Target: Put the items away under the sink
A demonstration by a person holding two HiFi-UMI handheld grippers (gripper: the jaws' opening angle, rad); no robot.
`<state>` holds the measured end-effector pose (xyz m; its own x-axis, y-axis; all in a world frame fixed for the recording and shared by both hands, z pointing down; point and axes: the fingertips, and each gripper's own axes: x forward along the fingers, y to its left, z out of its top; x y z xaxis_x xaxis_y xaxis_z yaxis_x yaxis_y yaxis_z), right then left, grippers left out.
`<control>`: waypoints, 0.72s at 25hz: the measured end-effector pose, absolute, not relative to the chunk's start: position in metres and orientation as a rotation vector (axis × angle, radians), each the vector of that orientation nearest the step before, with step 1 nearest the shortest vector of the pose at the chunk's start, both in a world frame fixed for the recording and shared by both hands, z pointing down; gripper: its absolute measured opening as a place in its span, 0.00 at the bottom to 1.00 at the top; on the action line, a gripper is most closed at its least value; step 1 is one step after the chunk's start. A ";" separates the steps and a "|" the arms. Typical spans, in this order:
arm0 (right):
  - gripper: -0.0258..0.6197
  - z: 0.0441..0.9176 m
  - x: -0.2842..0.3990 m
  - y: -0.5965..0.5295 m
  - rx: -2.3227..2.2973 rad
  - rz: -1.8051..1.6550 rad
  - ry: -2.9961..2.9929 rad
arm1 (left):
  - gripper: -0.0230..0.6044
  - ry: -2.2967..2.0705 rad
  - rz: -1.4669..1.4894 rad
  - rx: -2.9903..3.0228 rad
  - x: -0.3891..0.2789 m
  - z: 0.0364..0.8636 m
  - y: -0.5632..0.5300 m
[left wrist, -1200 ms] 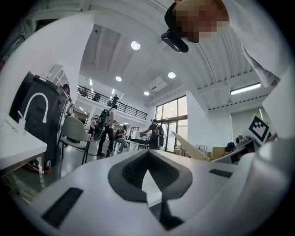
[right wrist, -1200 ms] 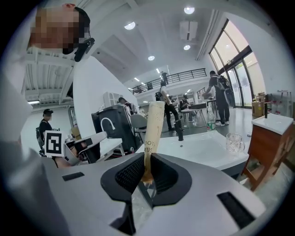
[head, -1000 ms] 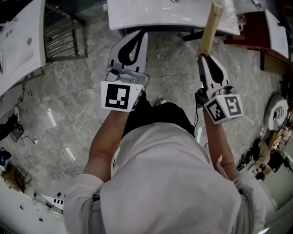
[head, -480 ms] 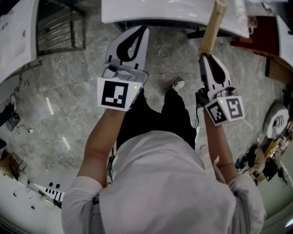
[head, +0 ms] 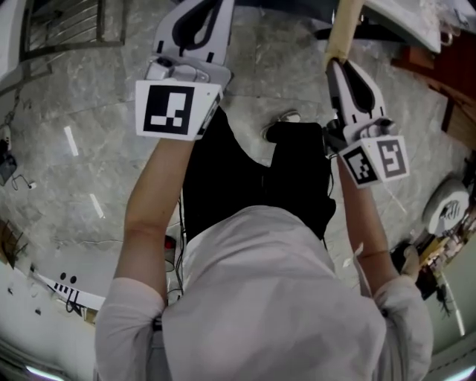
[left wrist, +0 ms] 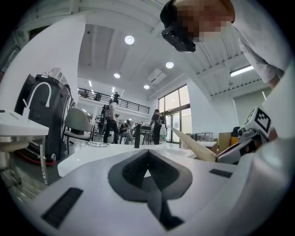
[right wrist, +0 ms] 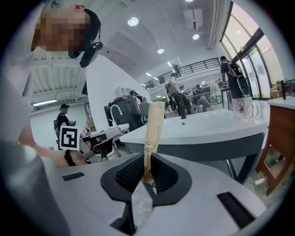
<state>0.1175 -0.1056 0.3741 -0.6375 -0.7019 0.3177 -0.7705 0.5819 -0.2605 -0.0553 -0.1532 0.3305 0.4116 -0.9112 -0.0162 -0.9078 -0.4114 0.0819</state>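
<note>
My right gripper [head: 336, 65] is shut on the lower end of a long tan paper packet [head: 344, 26] that sticks up and forward out of the jaws. In the right gripper view the printed packet [right wrist: 154, 131] rises from between the pads [right wrist: 131, 173], in front of the white sink basin [right wrist: 207, 126]. My left gripper [head: 212, 7] is raised at the upper left, its tips at the frame's top edge. Its jaws [left wrist: 148, 154] are shut with nothing between them. Only a corner of the sink [head: 405, 15] shows at the head view's top right.
A dark wooden cabinet [head: 454, 71] stands right of the sink, seen also as a brown cabinet [right wrist: 281, 133]. A glass [right wrist: 243, 108] and a faucet [right wrist: 183, 110] sit on the basin. A metal rack [head: 59, 22] is at top left. Clutter [head: 439, 238] lies on the floor at right.
Both grippers have moved forward and up in the head view, and the sink has slid almost out of the top. The packet stays gripped in the right gripper.
</note>
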 end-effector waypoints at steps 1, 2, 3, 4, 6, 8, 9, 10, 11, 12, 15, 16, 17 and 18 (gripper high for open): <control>0.14 0.381 0.117 -0.103 1.227 0.566 -2.636 | 0.04 -1.664 -0.087 2.592 -0.051 0.338 -0.150; 0.14 0.388 0.116 -0.100 1.216 0.566 -2.642 | 0.04 -1.660 -0.083 2.592 -0.048 0.346 -0.147; 0.14 0.395 0.115 -0.097 1.204 0.566 -2.650 | 0.04 -1.658 -0.082 2.589 -0.046 0.354 -0.146; 0.14 0.402 0.114 -0.095 1.193 0.568 -2.657 | 0.04 -1.660 -0.088 2.583 -0.045 0.362 -0.144; 0.14 0.415 0.114 -0.089 1.175 0.577 -2.667 | 0.04 -1.667 -0.105 2.568 -0.044 0.376 -0.144; 0.14 0.431 0.115 -0.083 1.159 0.596 -2.665 | 0.04 -1.666 -0.112 2.553 -0.044 0.391 -0.144; 0.14 0.441 0.116 -0.079 1.153 0.613 -2.658 | 0.04 -1.663 -0.106 2.548 -0.043 0.399 -0.144; 0.14 0.450 0.118 -0.076 1.149 0.633 -2.649 | 0.04 -1.658 -0.095 2.545 -0.041 0.408 -0.144; 0.14 0.460 0.121 -0.074 1.148 0.652 -2.638 | 0.04 -1.654 -0.083 2.544 -0.040 0.415 -0.144; 0.14 0.469 0.123 -0.073 1.149 0.670 -2.628 | 0.04 -1.650 -0.077 2.543 -0.038 0.420 -0.145; 0.14 0.493 0.134 -0.071 1.166 0.697 -2.597 | 0.04 -1.642 -0.076 2.558 -0.031 0.430 -0.145; 0.14 0.500 0.137 -0.072 1.174 0.695 -2.588 | 0.04 -1.639 -0.079 2.570 -0.028 0.431 -0.145; 0.14 0.508 0.140 -0.073 1.181 0.686 -2.578 | 0.04 -1.637 -0.085 2.581 -0.026 0.432 -0.145; 0.14 0.516 0.141 -0.073 1.184 0.672 -2.567 | 0.04 -1.635 -0.090 2.589 -0.024 0.433 -0.145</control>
